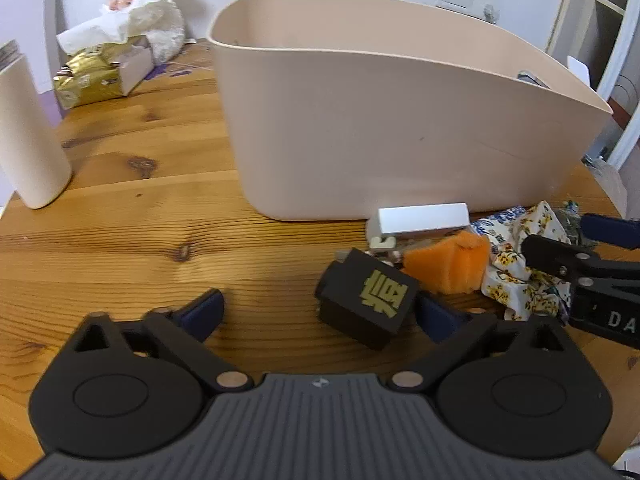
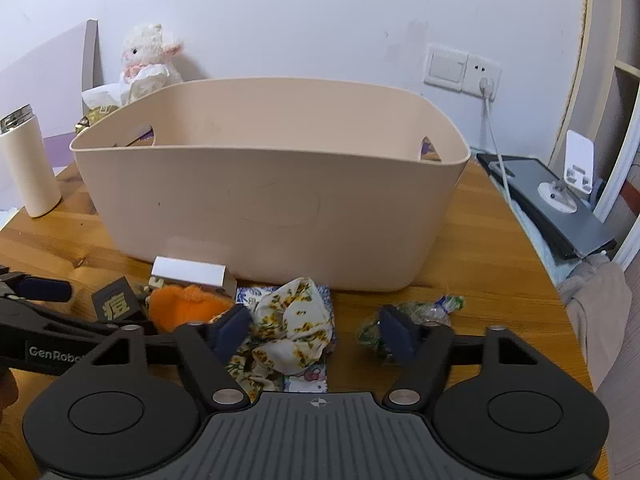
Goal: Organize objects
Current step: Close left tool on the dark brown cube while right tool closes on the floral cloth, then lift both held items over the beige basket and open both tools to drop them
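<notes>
A large beige bin (image 1: 380, 120) stands on the wooden table (image 1: 140, 240). In front of it lies a pile: a black box with a gold character (image 1: 368, 300), an orange plush piece (image 1: 448, 264), a white box (image 1: 424, 218) and a floral cloth (image 1: 516, 276). My left gripper (image 1: 320, 314) is open, and the black box sits just inside its right finger. My right gripper (image 2: 314, 332) is open over the floral cloth (image 2: 292, 328), with a green wrapper (image 2: 420, 312) behind its right finger. The bin (image 2: 280, 208) fills the middle of the right wrist view.
A white bottle (image 1: 28, 132) stands at the left. Behind it are a gold tissue pack (image 1: 88, 76) and a plush lamb (image 1: 148, 4). A grey device with a white stand (image 2: 560, 208) lies off the table's right edge. A person's clothing (image 2: 600, 320) shows at the right.
</notes>
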`<action>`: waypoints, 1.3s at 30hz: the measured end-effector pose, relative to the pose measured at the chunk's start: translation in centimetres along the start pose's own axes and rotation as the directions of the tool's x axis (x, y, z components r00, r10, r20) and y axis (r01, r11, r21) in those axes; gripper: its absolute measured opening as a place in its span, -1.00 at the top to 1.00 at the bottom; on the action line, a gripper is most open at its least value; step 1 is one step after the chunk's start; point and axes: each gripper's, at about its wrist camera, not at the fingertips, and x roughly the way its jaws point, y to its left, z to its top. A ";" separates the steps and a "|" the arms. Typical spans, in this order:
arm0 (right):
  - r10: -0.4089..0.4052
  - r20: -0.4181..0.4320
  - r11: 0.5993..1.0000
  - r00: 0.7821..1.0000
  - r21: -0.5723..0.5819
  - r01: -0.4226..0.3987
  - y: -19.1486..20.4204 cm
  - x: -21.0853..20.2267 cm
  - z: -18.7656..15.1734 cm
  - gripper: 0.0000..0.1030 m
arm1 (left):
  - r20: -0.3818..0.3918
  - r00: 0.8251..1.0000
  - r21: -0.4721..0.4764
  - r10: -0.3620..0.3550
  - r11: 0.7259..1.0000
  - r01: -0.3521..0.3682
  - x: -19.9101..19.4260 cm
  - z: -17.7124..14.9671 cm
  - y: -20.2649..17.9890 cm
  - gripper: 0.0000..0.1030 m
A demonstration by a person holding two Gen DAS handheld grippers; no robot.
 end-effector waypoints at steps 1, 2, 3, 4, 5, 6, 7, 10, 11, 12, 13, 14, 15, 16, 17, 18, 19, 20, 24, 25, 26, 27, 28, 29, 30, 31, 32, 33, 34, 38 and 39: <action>0.003 -0.002 1.000 1.000 0.000 -0.003 0.0 0.1 -0.1 -0.25 | 0.007 1.000 0.015 0.010 1.000 -0.010 0.0 0.0 -0.2 -0.66; 0.006 -0.002 1.000 1.000 0.000 -0.006 0.0 0.1 -0.2 -0.12 | 0.010 1.000 0.026 0.009 1.000 -0.009 0.0 0.0 -0.4 -0.63; 0.008 -0.003 1.000 1.000 -0.002 -0.008 0.0 0.1 -0.3 -0.04 | 0.015 1.000 0.033 0.010 0.999 -0.010 0.0 0.0 -0.5 -0.52; 0.012 -0.007 1.000 1.000 -0.005 -0.012 0.0 0.1 -0.4 0.13 | 0.020 1.000 0.037 0.008 0.999 -0.009 0.0 0.0 -0.6 -0.40; 0.015 -0.011 1.000 1.000 -0.008 -0.015 0.0 0.1 -0.5 0.28 | 0.025 1.000 0.035 0.003 0.999 -0.004 -0.1 0.1 -0.6 -0.34; 0.018 -0.012 1.000 1.000 -0.012 -0.018 0.1 0.1 -0.6 0.37 | 0.030 1.000 0.030 -0.004 1.000 0.003 -0.2 0.1 -0.5 -0.22; 0.018 -0.011 1.000 1.000 -0.017 -0.019 0.2 0.0 -0.7 0.54 | 0.036 0.999 0.025 -0.012 1.000 0.011 -0.3 0.0 -0.4 -0.06; 0.023 -0.007 1.000 1.000 -0.021 -0.023 0.3 -0.4 -0.8 0.76 | 0.043 0.999 0.022 -0.020 1.000 0.019 -0.5 0.0 -0.3 0.07; 0.026 -0.006 0.999 1.000 -0.019 -0.026 0.2 -0.6 -0.9 0.80 | 0.043 0.999 0.019 -0.023 1.000 0.023 -0.6 -0.1 -0.2 0.07; 0.028 -0.001 0.999 1.000 -0.016 -0.028 0.2 -0.8 -0.9 0.80 | 0.041 0.999 0.016 -0.026 1.000 0.025 -0.7 -0.2 -0.1 0.08; 0.026 0.004 1.000 1.000 -0.014 -0.026 0.1 -1.1 -0.9 0.82 | 0.037 0.999 0.012 -0.029 1.000 0.029 -0.8 -0.2 -0.1 0.08; 0.024 0.011 1.000 1.000 -0.012 -0.024 0.1 -1.3 -0.9 0.83 | 0.036 0.999 0.005 -0.034 0.999 0.034 -1.1 -0.3 0.0 0.08; 0.023 0.019 1.000 1.000 -0.007 -0.023 0.0 -1.7 -0.9 0.83 | 0.037 0.999 0.003 -0.036 0.999 0.036 -1.2 -0.4 0.1 0.08; 0.024 0.025 1.000 0.999 -0.002 -0.024 -0.1 -2.0 -0.9 0.84 | 0.042 0.998 0.003 -0.037 0.999 0.037 -1.6 -0.4 0.1 0.08; 0.025 0.032 1.000 0.999 0.004 -0.025 -0.3 -2.3 -0.9 0.85 | 0.049 0.998 0.004 -0.036 0.999 0.036 -2.0 -0.4 0.1 0.08; 0.025 0.043 1.000 0.999 0.009 -0.025 -0.4 -2.7 -0.7 0.85 | 0.057 0.998 0.005 -0.036 0.999 0.036 -2.5 -0.4 0.1 0.08; 0.024 0.054 1.000 0.998 0.012 -0.024 -0.6 -3.2 -0.6 0.86 | 0.067 0.997 0.006 -0.037 0.999 0.037 -3.0 -0.4 0.0 0.08; 0.023 0.067 1.000 0.997 0.014 -0.024 -0.7 -3.7 -0.5 0.86 | 0.080 0.996 0.007 -0.037 0.999 0.037 -3.6 -0.3 0.0 0.08; 0.013 0.130 1.000 0.991 0.008 -0.014 -1.0 -5.8 0.1 0.86 | 0.132 0.991 0.016 -0.035 0.999 0.033 -6.0 0.2 -0.2 0.08; 0.008 0.151 1.000 0.989 0.005 -0.009 -1.0 -6.4 0.3 0.86 | 0.146 0.989 0.018 -0.034 0.999 0.031 -6.5 0.4 -0.2 0.08; 0.003 0.174 1.000 0.985 0.003 -0.003 -1.0 -6.9 0.6 0.86 | 0.162 0.986 0.021 -0.032 0.999 0.029 -7.2 0.7 -0.3 0.08; -0.001 0.196 1.000 0.981 0.000 0.001 -1.1 -7.4 0.9 0.86 | 0.178 0.984 0.025 -0.031 0.999 0.027 -7.8 0.9 -0.3 0.08; -0.003 0.217 1.000 0.976 -0.001 0.003 -1.2 -7.9 1.4 0.86 | 0.198 0.980 0.029 -0.029 0.999 0.024 -8.4 1.3 -0.4 0.08; -0.005 0.236 1.000 0.972 -0.001 0.006 -1.3 -8.3 1.7 0.86 | 0.215 0.976 0.030 -0.026 0.999 0.020 -8.9 1.7 -0.4 0.08; -0.009 0.252 1.000 0.968 0.001 0.009 -1.5 -8.6 2.1 0.86 | 0.229 0.973 0.030 -0.024 0.999 0.018 -9.4 2.0 -0.4 0.08; -0.014 0.270 1.000 0.963 0.003 0.014 -1.7 -8.9 2.6 0.86 | 0.243 0.970 0.029 -0.022 0.999 0.015 -9.8 2.5 -0.5 0.08; -0.018 0.284 1.000 0.959 0.004 0.017 -1.8 -9.1 3.0 0.86 | 0.257 0.966 0.025 -0.018 1.000 0.012 -10.2 3.0 -0.5 0.08; -0.022 0.296 1.000 0.955 0.004 0.022 -2.0 -9.3 3.4 0.86 | 0.268 0.963 0.021 -0.014 1.000 0.009 -10.4 3.4 -0.5 0.08; -0.026 0.307 1.000 0.951 0.004 0.026 -2.2 -9.3 3.9 0.86 | 0.281 0.960 0.015 -0.008 1.000 0.004 -10.6 4.0 -0.5 0.08; -0.041 0.318 0.999 0.947 -0.005 0.045 -3.2 -8.4 5.7 0.86 | 0.311 0.950 0.007 -0.001 1.000 -0.001 -10.3 6.3 -0.5 0.08; -0.047 0.319 0.999 0.947 -0.005 0.052 -3.4 -8.0 6.3 0.86 | 0.312 0.950 0.005 0.005 1.000 -0.007 -10.0 6.8 -0.5 0.08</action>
